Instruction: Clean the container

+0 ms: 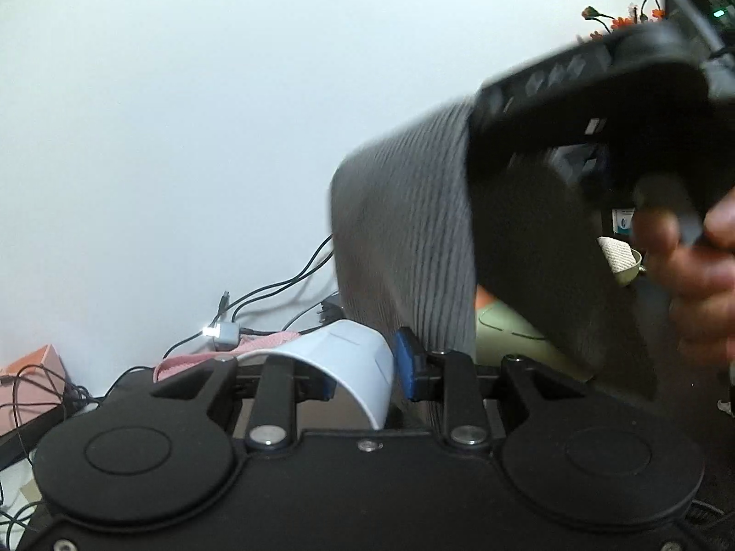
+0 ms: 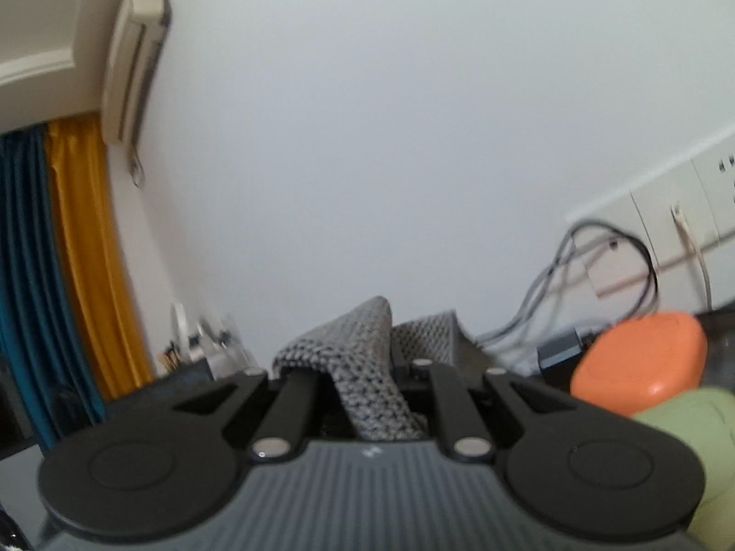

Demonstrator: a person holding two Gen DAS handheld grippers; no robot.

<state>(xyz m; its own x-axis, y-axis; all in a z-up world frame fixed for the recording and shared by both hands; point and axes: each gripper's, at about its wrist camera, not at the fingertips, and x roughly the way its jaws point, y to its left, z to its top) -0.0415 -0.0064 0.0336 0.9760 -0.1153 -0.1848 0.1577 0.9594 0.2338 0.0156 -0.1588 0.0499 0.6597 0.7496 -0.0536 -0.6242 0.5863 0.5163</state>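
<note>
Your left tongs (image 1: 363, 379) are pinching the curved white wall of the container (image 1: 353, 358), jaws set narrow, one blue pad (image 1: 406, 365) pressing on its outer face and the other tucked under the curve. Your right tongs (image 2: 363, 395) are clamped fully shut on the grey knitted cloth (image 2: 367, 367), which is bunching up between the fingers and, in the left camera, is hanging as a ribbed sheet (image 1: 409, 229) just above and to the right of the container.

You are, as I judge it, bringing the cloth in to wipe. Be keeping the left grip steady and firm enough that the thin wall is not buckling or slipping. Be lowering the cloth so a broad fold, not the tongs' tips, is meeting the white surface, and be wiping along the curve, not across the pads. Your hand (image 1: 703, 271) on the right tool is passing close, so be watching for a knock.

Beyond the left tongs, a pink cloth (image 1: 229, 353) and cables (image 1: 275, 289) are lying further out. To the right of the right tongs, an orange lid (image 2: 643, 358) and a green one (image 2: 698, 418) are resting nearby.

No brand, label or writing is readable; a small sticker behind the right tool is too blurred.
</note>
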